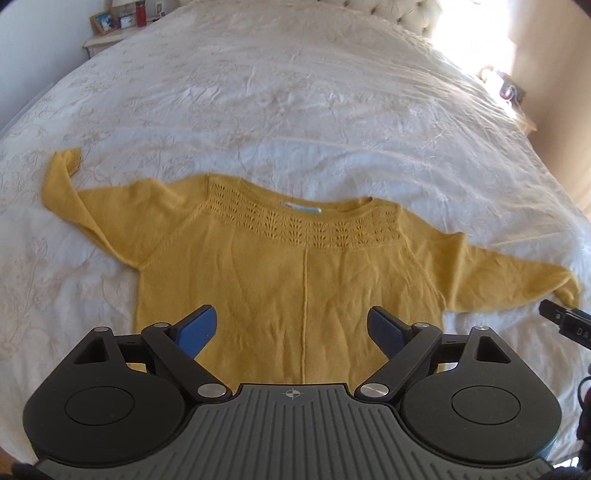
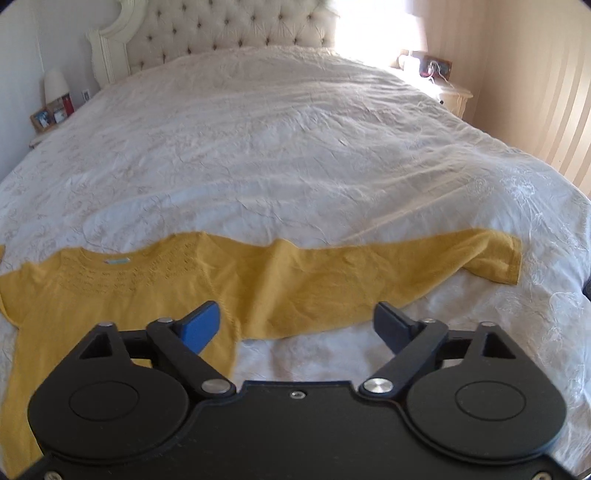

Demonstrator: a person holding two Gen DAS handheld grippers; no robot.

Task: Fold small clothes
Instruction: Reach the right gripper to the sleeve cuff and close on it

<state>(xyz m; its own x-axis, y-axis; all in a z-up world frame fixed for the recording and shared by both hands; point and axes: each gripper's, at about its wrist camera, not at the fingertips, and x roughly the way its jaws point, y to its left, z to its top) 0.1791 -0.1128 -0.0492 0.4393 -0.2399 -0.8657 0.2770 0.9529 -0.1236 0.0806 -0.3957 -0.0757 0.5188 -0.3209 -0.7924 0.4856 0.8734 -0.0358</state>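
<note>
A mustard-yellow knit sweater (image 1: 295, 266) lies flat on the white bedspread (image 1: 295, 110), neckline away from me, both sleeves spread sideways. My left gripper (image 1: 293, 330) hovers open above the sweater's lower body, near its centre seam, with nothing between the blue pads (image 1: 199, 330). In the right wrist view the same sweater (image 2: 147, 291) stretches across, its right sleeve (image 2: 406, 273) reaching to the right. My right gripper (image 2: 295, 326) is open above the sleeve's underarm edge and holds nothing. A dark piece of the right gripper (image 1: 565, 325) shows at the left view's right edge.
The bed has a tufted cream headboard (image 2: 229, 33). A nightstand (image 1: 107, 37) with photo frames and a red bottle stands far left; another nightstand (image 2: 454, 96) with small items stands far right by a striped wall. Wide bedspread lies beyond the sweater.
</note>
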